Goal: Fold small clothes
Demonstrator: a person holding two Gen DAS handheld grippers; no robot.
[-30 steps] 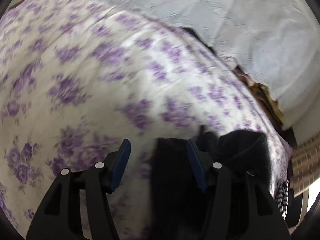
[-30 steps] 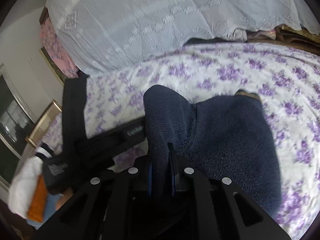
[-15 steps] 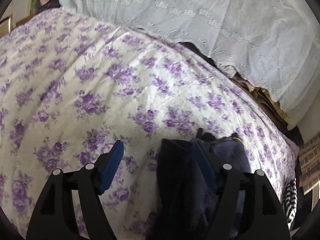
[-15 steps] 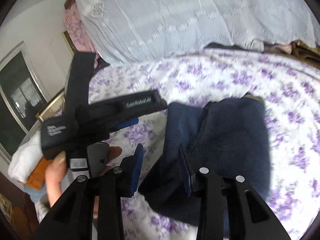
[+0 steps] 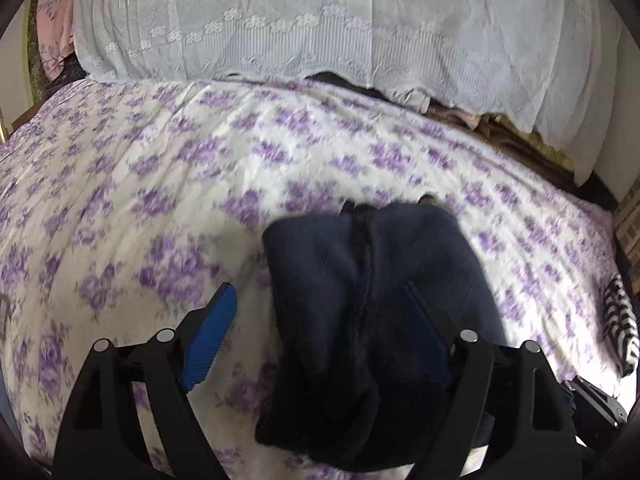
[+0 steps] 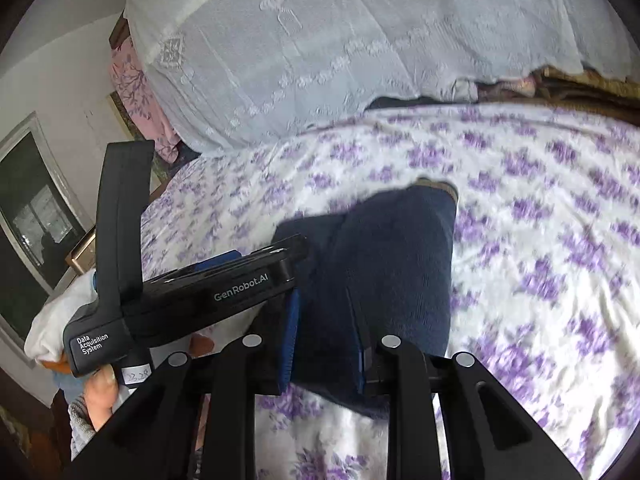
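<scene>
A folded dark navy knit garment [image 5: 360,300] lies on the purple-flowered bed sheet [image 5: 160,184]. My left gripper [image 5: 320,320] is open above its near part, the left pad over the sheet, the right pad over the cloth. In the right wrist view the same garment [image 6: 396,264] lies flat, and my right gripper [image 6: 324,332] is open just above its near edge. The left gripper's black body [image 6: 192,292] crosses that view at the left, held by a hand.
A white lace cover [image 5: 320,28] drapes over the bedding at the back. A black-and-white striped cloth [image 5: 620,320] lies at the sheet's right edge. A dark window [image 6: 28,208] and pink fabric [image 6: 136,96] stand at the left.
My right gripper has opened and let go of the navy garment, which now lies flat and folded. Both grippers have drawn back and the left one has swung to face the garment.
</scene>
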